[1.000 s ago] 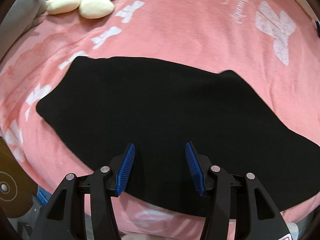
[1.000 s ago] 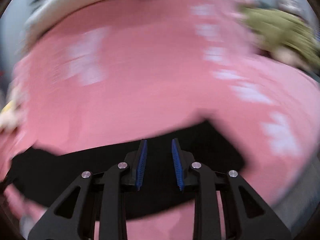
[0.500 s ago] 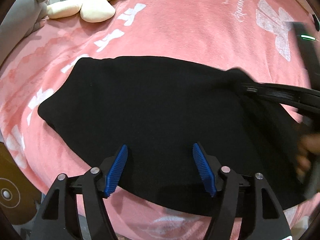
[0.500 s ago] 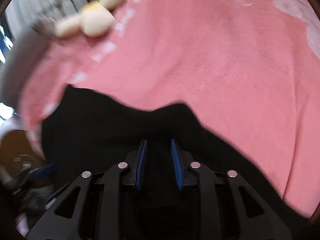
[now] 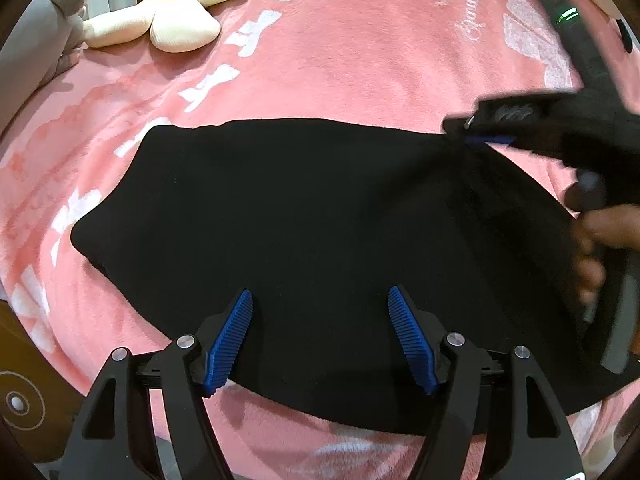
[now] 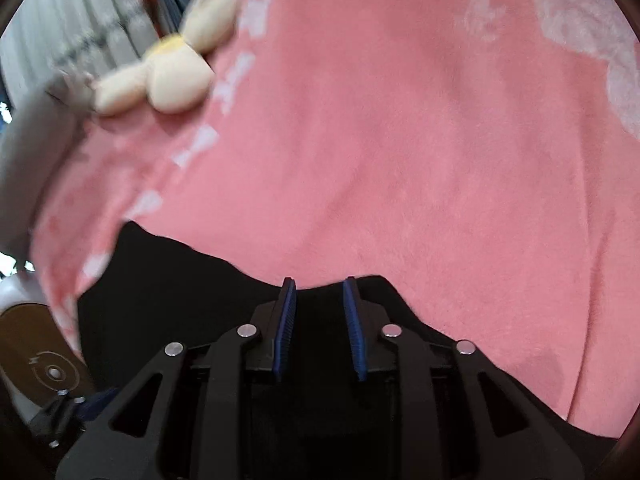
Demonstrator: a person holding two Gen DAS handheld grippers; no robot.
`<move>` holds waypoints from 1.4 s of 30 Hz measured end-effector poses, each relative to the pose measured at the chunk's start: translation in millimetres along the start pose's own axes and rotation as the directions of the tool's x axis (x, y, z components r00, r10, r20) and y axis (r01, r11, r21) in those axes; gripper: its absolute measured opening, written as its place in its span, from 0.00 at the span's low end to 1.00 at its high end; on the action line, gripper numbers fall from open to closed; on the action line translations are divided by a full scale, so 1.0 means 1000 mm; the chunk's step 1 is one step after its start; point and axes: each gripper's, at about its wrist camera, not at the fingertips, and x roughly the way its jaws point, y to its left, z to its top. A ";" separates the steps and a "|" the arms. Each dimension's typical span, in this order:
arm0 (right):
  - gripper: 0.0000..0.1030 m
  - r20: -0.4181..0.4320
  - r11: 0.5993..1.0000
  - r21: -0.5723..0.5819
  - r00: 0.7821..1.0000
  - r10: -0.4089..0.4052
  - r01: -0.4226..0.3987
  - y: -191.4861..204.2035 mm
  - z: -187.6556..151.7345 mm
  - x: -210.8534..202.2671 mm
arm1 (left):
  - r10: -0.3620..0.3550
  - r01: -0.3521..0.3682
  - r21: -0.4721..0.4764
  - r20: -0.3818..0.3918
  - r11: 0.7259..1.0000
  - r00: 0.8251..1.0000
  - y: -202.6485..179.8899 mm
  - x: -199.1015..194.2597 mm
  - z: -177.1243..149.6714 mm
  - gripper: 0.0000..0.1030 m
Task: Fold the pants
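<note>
Left gripper (image 5: 320, 338): spread wide, holding nothing, poised low over the near edge of the pants (image 5: 304, 240).

Right gripper (image 6: 319, 328): parted by a narrow gap, tips at the far edge of the pants (image 6: 172, 292), dark cloth visible between the pads; not closed on it as far as seen. Seen also from the left wrist view at the far right corner of the garment (image 5: 492, 132), blurred, with the holding hand (image 5: 596, 248) beside it.

Pants: black, lying flat on the pink blanket (image 5: 360, 60) of a bed, spread as one broad smooth panel with a rounded left end and a long right side running out of view. Judged as already doubled leg on leg; layers not distinguishable in the black cloth.

Remaining, by judgement: grasp of the right end, one or more cross folds toward the left end, final smoothing. Task roughly at an early-to-middle stage.

Beyond the pants: cream plush toy (image 5: 172, 20) at the far left of the blanket, well apart from the garment.
</note>
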 end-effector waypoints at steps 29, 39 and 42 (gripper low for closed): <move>0.57 0.010 0.596 0.655 0.783 -0.621 0.465 -0.346 -0.289 -0.387 | -0.036 0.039 0.082 -0.035 0.996 0.999 -0.099 -0.051 -0.034 0.69; 0.18 0.060 0.647 0.640 0.812 -0.580 0.415 -0.367 -0.271 -0.365 | -0.029 0.031 0.029 -0.062 0.999 0.998 -0.087 -0.044 -0.026 0.70; 0.21 0.018 0.645 0.621 0.815 -0.579 0.445 -0.376 -0.274 -0.349 | -0.006 0.004 -0.042 -0.042 0.999 0.999 -0.052 -0.042 -0.012 0.70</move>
